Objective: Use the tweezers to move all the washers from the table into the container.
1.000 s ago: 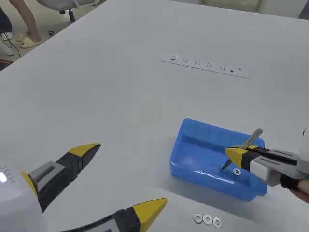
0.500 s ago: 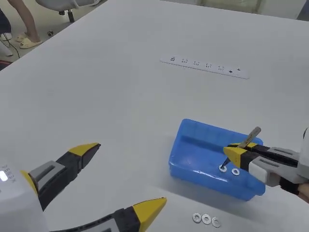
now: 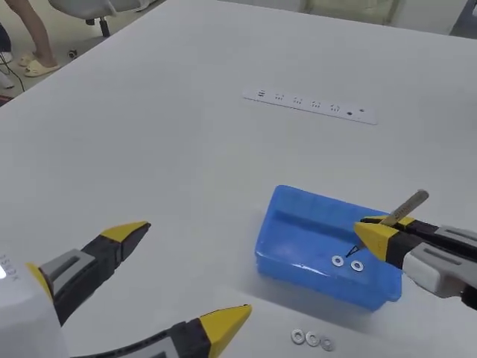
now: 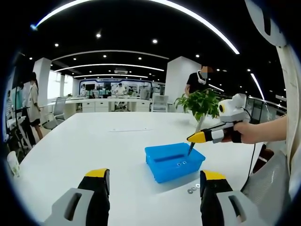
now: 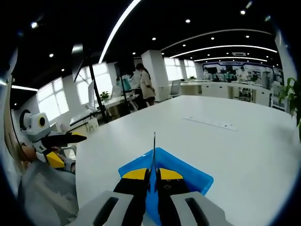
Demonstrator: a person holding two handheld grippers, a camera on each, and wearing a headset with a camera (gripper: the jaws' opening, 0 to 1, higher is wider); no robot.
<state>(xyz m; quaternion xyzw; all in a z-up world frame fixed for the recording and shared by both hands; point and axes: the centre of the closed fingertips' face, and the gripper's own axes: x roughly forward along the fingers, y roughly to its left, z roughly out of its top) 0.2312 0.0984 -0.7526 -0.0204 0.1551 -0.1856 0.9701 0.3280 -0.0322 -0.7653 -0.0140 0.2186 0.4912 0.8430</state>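
The blue container [image 3: 298,231] sits on the white table and holds two washers [image 3: 347,263]. Three more washers [image 3: 312,341] lie in a row on the table just in front of it, seen also in the left gripper view [image 4: 192,189]. My right gripper [image 3: 376,235] is shut on the tweezers [image 3: 408,203], whose thin tips hang over the container's right part, just above the two washers. The right gripper view looks along the tweezers [image 5: 154,150] down at the container [image 5: 188,176]. My left gripper [image 3: 179,276] stands open and holds nothing, low at the near left, away from the container [image 4: 174,162].
A flush socket strip [image 3: 309,104] is set into the table behind the container. A chair base and a person's feet [image 3: 33,63] show at the far left past the table edge. A potted plant [image 4: 200,101] stands behind the right gripper [image 4: 202,137].
A second washer has appeared in the container beside the first. The tweezers' tips have since lifted a little and drawn back to the right. The left gripper has stayed put.
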